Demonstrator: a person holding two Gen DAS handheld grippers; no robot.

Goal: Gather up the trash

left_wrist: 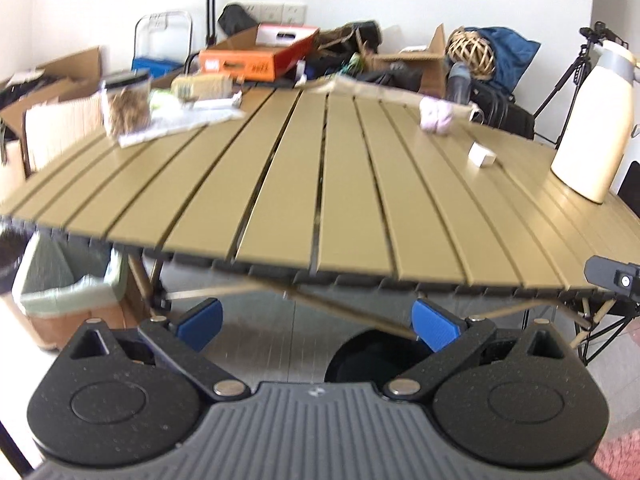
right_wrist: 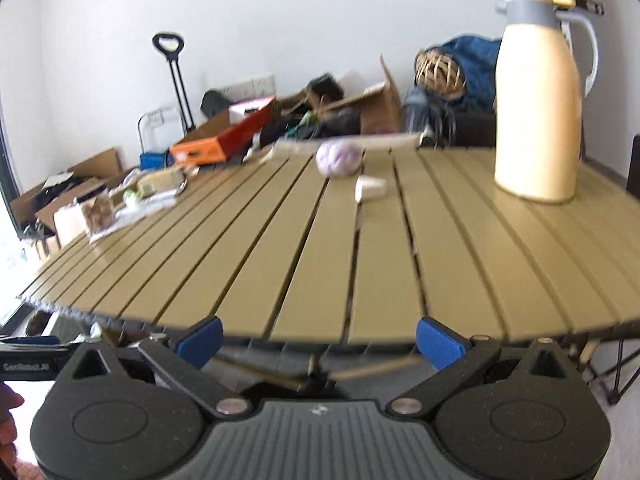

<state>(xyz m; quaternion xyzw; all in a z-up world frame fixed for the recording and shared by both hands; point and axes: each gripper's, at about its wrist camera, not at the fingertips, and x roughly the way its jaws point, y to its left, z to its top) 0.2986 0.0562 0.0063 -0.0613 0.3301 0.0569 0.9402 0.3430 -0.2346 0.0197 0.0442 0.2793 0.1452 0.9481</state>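
Both tongs hang below the near edge of the olive slatted folding table (right_wrist: 280, 248), left tongs (left_wrist: 318, 326) and right tongs (right_wrist: 320, 342) spread wide, nothing between the blue pads. Ahead of the right tongs, a small white crumpled paper scrap (right_wrist: 370, 189); just beyond it, a pale purple wad (right_wrist: 339, 158). Far right, a cream thermos jug (right_wrist: 536, 100) stands upright.

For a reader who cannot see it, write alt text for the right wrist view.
The open right gripper is at the near edge of a slatted olive table. Farther back lie a crumpled purple-white wad and small white scrap; a cream jug stands right.
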